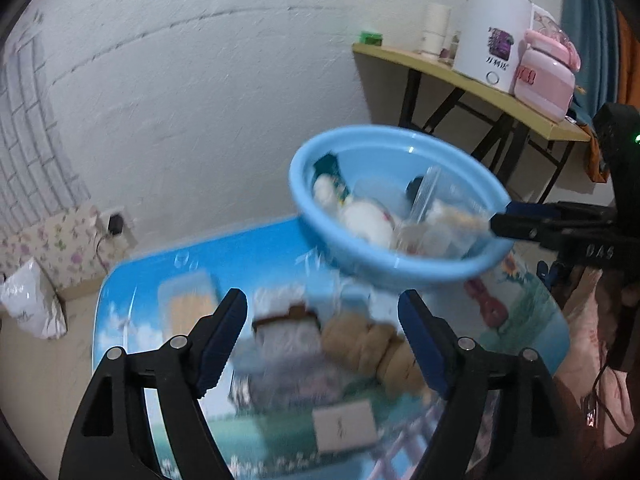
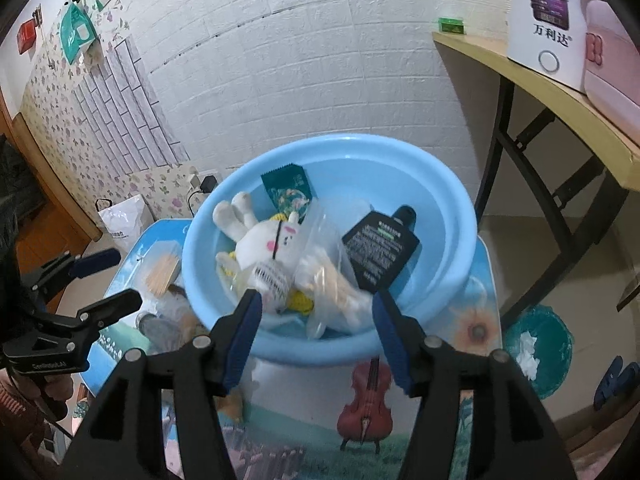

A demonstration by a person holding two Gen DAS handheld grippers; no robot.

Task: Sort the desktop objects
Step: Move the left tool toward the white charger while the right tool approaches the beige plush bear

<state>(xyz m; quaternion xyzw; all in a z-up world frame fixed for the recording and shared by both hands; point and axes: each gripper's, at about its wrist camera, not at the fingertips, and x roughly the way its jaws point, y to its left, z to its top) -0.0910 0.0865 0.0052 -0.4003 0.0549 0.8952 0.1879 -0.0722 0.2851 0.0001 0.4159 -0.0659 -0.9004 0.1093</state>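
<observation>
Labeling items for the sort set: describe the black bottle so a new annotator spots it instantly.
Find the light blue basin on the picture-printed table. Inside, on its right side, the black bottle leans on the wall beside a clear plastic bag. It is the only flat, dark item, with fine white print and a round black cap.

Home: kettle (image 1: 494, 32), floral wallpaper (image 2: 52, 92)

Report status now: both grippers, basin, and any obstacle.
Left gripper open, empty. Right gripper open at basin rim. Basin holds rabbit toy, black bottle. No obstacle.
</observation>
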